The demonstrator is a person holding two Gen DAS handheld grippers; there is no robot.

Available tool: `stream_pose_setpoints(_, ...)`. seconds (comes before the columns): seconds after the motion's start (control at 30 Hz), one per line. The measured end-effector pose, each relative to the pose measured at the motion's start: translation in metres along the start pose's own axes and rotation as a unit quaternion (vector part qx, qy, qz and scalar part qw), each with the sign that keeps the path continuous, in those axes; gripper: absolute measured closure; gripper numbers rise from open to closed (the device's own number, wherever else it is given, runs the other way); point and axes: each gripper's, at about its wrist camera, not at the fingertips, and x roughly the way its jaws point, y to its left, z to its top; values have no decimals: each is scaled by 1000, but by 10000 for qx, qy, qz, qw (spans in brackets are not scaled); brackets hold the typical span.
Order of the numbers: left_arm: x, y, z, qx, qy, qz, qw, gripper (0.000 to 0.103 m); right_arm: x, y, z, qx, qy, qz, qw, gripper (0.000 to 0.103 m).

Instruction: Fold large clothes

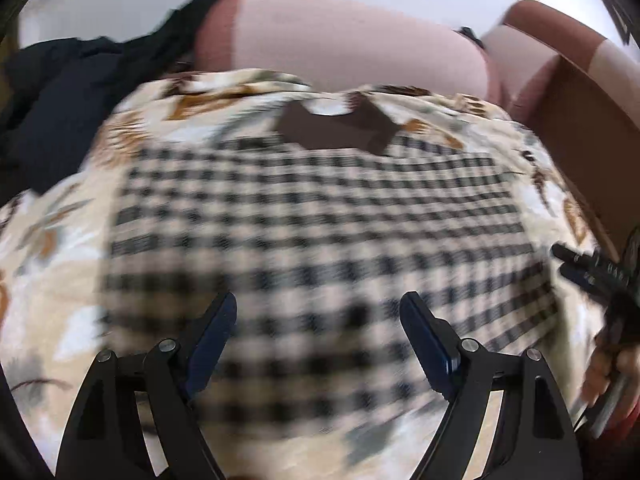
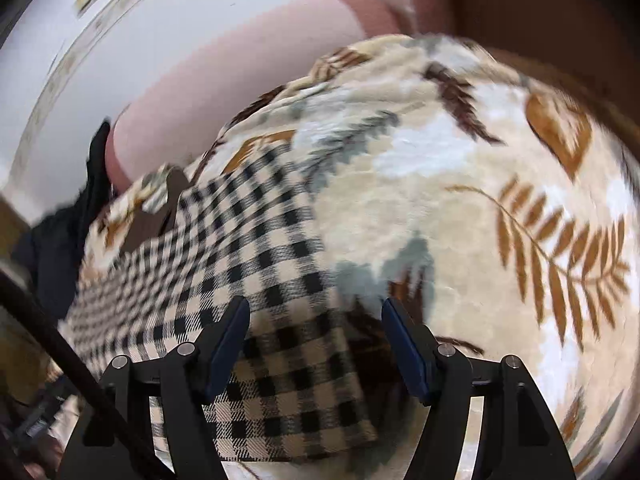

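A beige and black checked garment [image 1: 320, 220] with a dark brown collar [image 1: 340, 128] lies spread flat on a cream leaf-patterned blanket [image 1: 60, 248]. My left gripper [image 1: 318, 312] is open and empty, hovering over the garment's near part. My right gripper [image 2: 316, 316] is open and empty above the garment's right edge [image 2: 260, 280], where it meets the blanket [image 2: 460, 200]. The right gripper also shows at the right edge of the left wrist view [image 1: 568, 260]. Both views are blurred.
A pile of black clothing [image 1: 68, 100] lies at the far left by the blanket. Pink and brown cushions [image 1: 340, 48] stand behind the garment against a white wall. A brown box-like surface [image 1: 580, 120] is at the right.
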Motion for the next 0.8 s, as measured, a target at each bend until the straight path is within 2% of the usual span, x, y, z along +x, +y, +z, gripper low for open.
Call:
stream_pose_setpoints(0.1,31,-22,10,-65,257,-106,9996,20,-7,-13,0,129,7,85,9999,30)
stream_pose_setpoints(0.13,43,-28,12,-37,384,-31,9992,20,-11,-17,0,114,-29,58,9999,30)
stream_pose_setpoints(0.23,76,-47,7,338,683,719,9945,17,-20,-28,0,101,-81,50,9999,30)
stream_pose_setpoints(0.27,79,-53,6,472,653,868,9930,14,-22,-31,0,99,-85,61,9999,30)
stream_pose_setpoints(0.33,79,-63,9,710,660,1150,9886,14,-26,-40,1,108,-101,24,9999,30)
stream_pose_setpoints(0.4,71,-64,13,628,732,1089,9894,15,-28,-47,2,191,-82,62,9998,30)
stream_pose_setpoints(0.47,54,-58,14,406,687,747,9940,16,-28,-54,1,380,-1,240,9990,29)
stream_pose_setpoints(0.57,22,-49,0,370,413,555,9969,16,-27,-60,-4,638,180,590,9961,29)
stream_pose_setpoints(0.7,-12,-51,-31,895,-14,575,9943,16,-20,-55,-16,705,378,751,9940,29)
stream_pose_setpoints(0.8,-23,-69,-52,1615,-230,469,9855,16,-9,-44,-17,633,513,879,9928,29)
